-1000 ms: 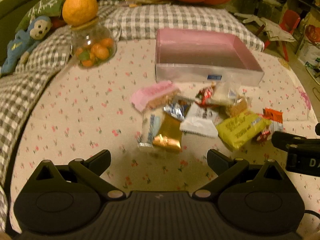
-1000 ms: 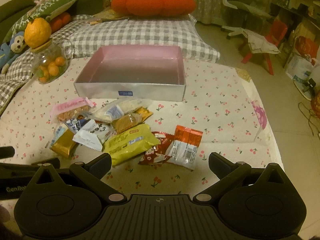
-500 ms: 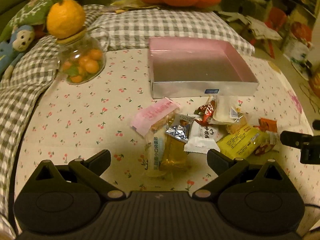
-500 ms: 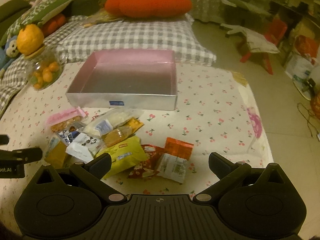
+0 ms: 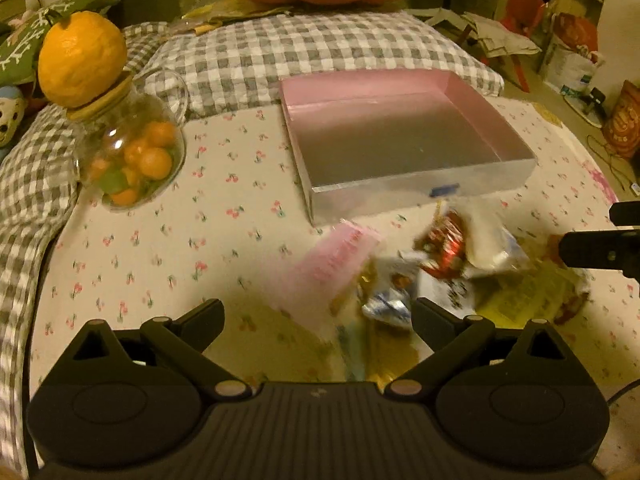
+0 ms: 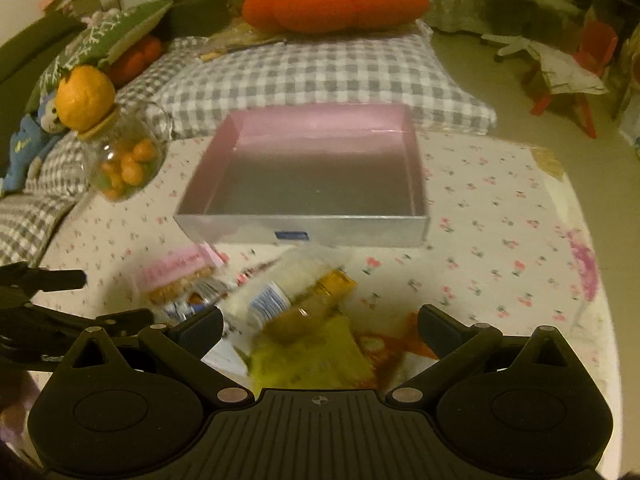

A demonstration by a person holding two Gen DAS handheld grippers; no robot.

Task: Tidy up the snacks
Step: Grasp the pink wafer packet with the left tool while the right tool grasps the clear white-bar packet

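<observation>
Both tongs are gaping wide, empty: left gripper (image 5: 316, 316) and right gripper (image 6: 320, 322) hovering over blurred snack pile (image 6: 280, 312), near pink box (image 6: 312, 168).

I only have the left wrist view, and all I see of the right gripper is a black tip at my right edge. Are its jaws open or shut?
Observer: Open. The right gripper has its jaws spread wide and holds nothing.
Operator: What lies below it?
Observer: A yellow packet, blurred, with an orange packet beside it toward the right jaw.
Operator: And the blue thing cut off at my left edge?
Observer: A blue plush monkey, to the left of the glass jar.
</observation>
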